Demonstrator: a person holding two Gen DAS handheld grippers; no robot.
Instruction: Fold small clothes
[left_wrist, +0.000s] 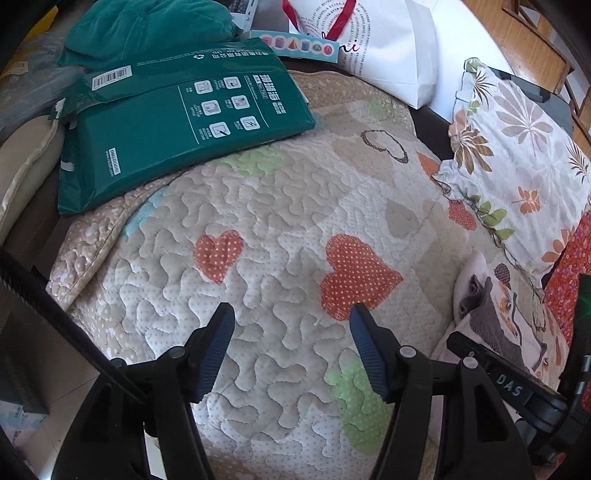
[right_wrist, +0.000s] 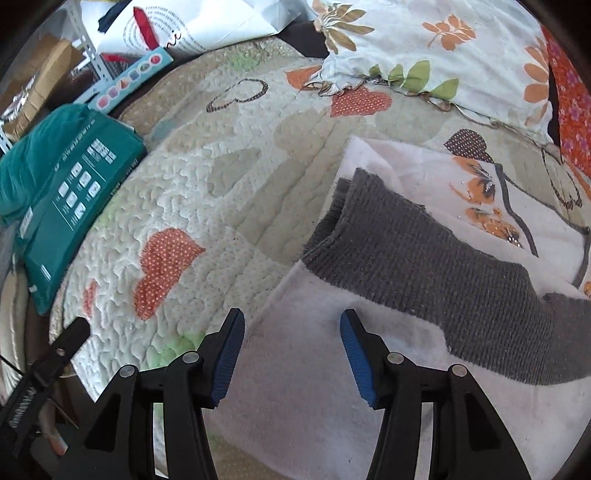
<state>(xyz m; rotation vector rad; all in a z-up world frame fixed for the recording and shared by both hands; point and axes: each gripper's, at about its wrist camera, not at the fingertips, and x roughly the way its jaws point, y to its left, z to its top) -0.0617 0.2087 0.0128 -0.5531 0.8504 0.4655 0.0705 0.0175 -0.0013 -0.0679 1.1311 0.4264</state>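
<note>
Now, my left gripper (left_wrist: 291, 314): released, over the heart quilt (left_wrist: 258, 206).
My right gripper (right_wrist: 291, 319): released, above the white sweater (right_wrist: 314, 369) on that quilt.

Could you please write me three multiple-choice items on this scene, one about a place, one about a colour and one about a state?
1. Where does the green package lie relative to the white sweater?
A. On top of it
B. Apart from it, across the quilt
C. Under it

2. What colour is the sweater's sleeve?
A. Grey
B. Red
C. Yellow

3. In what state is the right gripper?
A. Shut on the sleeve
B. Shut on the quilt
C. Open, holding nothing

Answers:
1. B: the right wrist view shows the package at the far left edge of the quilt, with bare quilt between it and the sweater.
2. A: the ribbed sleeve lies dark grey across the white body.
3. C: its blue pads stand wide apart above the sweater's white fabric, with nothing between them.
</note>
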